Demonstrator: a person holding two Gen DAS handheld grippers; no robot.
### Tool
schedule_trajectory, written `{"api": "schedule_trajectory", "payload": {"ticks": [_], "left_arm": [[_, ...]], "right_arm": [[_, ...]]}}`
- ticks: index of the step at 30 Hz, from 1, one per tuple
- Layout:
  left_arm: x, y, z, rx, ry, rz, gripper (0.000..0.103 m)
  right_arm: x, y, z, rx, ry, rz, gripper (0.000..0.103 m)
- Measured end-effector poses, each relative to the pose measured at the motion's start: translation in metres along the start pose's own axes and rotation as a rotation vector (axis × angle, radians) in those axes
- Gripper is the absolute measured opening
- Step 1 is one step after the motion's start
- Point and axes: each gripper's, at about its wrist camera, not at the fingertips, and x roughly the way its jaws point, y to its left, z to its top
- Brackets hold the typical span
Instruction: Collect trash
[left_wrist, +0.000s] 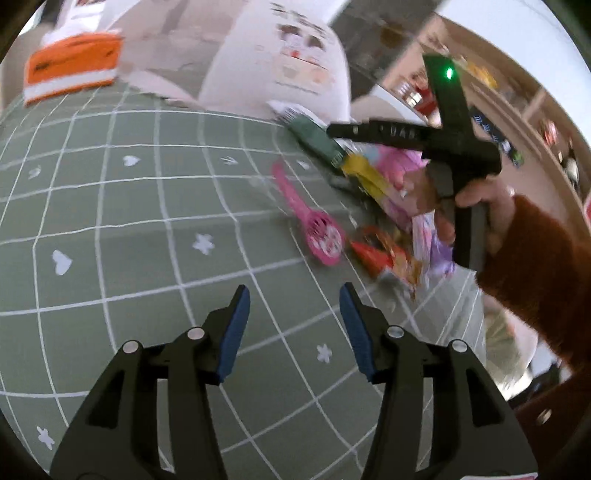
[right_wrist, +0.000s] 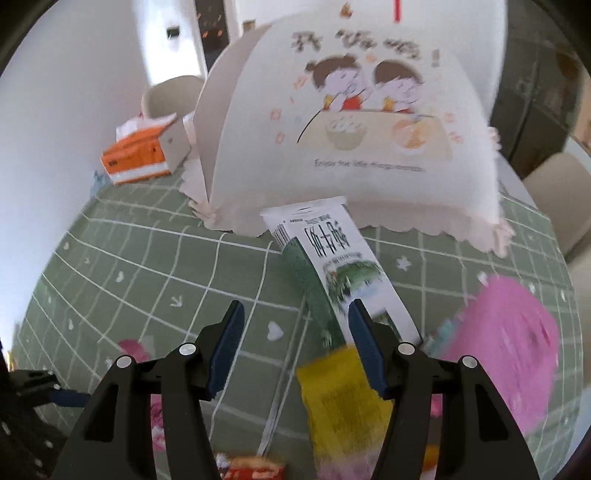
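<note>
Trash lies on a green checked tablecloth (left_wrist: 110, 221). A green and white milk carton (right_wrist: 332, 266) lies flat, with a yellow wrapper (right_wrist: 343, 402) at its near end and a pink packet (right_wrist: 513, 339) to the right. My right gripper (right_wrist: 295, 328) is open and empty above the cloth, its right finger over the carton's near end. In the left wrist view the carton (left_wrist: 314, 138), the yellow wrapper (left_wrist: 365, 173), a pink toy (left_wrist: 317, 229) and a red-orange wrapper (left_wrist: 384, 258) lie at the right. My left gripper (left_wrist: 294, 314) is open and empty, short of them.
A large white food cover with a cartoon print (right_wrist: 351, 122) stands behind the carton. An orange tissue box (right_wrist: 144, 155) sits at the back left. The table edge (left_wrist: 454, 314) runs close behind the trash on the right.
</note>
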Motion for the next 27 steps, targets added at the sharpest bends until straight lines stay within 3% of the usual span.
{"api": "schedule_trajectory", "payload": {"ticks": [6,8,12,21,27], "left_arm": [[0.005,-0.013,-0.013,0.085,0.047,0.006,0.048],[0.004,-0.011,-0.014,0.08,0.053,-0.003,0.048],[0.003,-0.006,-0.013,0.045,0.06,-0.02,0.048],[0.002,-0.015,-0.018,0.113,0.071,0.029,0.048],[0.006,-0.009,-0.002,0.076,0.124,0.03,0.049]], "right_arm": [[-0.037,0.004,-0.06,0.095,-0.08,0.003,0.056],[-0.051,0.011,-0.091,0.138,-0.138,-0.02,0.056],[-0.062,0.014,-0.137,0.206,-0.153,-0.043,0.056],[-0.071,0.011,-0.175,0.317,-0.146,0.006,0.056],[-0.077,-0.004,-0.192,0.443,-0.152,0.037,0.056]]}}
